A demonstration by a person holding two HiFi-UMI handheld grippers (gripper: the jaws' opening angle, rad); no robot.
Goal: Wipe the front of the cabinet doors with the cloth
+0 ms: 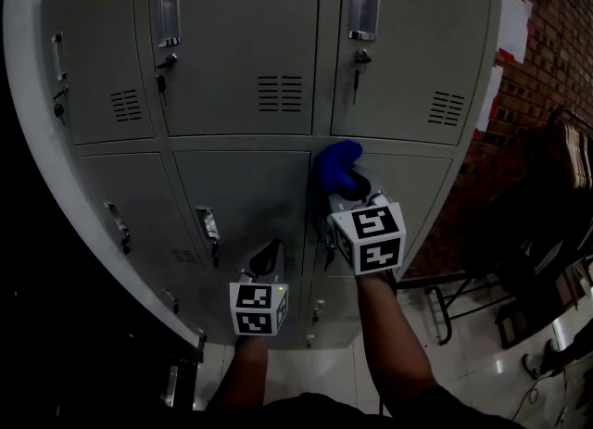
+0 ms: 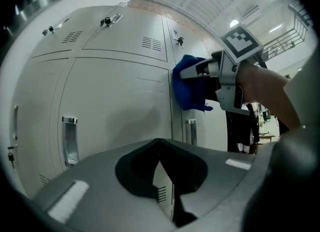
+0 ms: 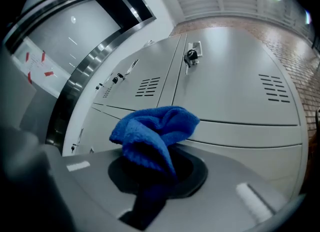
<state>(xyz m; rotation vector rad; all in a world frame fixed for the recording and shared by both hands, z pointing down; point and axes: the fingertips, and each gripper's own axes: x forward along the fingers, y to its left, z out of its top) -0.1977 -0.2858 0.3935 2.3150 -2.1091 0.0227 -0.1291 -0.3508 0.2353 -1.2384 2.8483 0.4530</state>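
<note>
Right gripper (image 1: 350,188) was clenched on the blue cloth (image 1: 335,164), pressed against the grey cabinet doors (image 1: 236,47) at a lower-row door's top edge, while left gripper (image 1: 267,258) hung nearby, jaws closed on nothing.

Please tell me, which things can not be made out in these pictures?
- Part of the middle-row door: every view, the cloth covers it.
- Bottom cabinet doors: head view, mostly hidden by the left gripper, the right gripper and the person's arms.
- Print on the paper sheets: head view, too small and dark.
</note>
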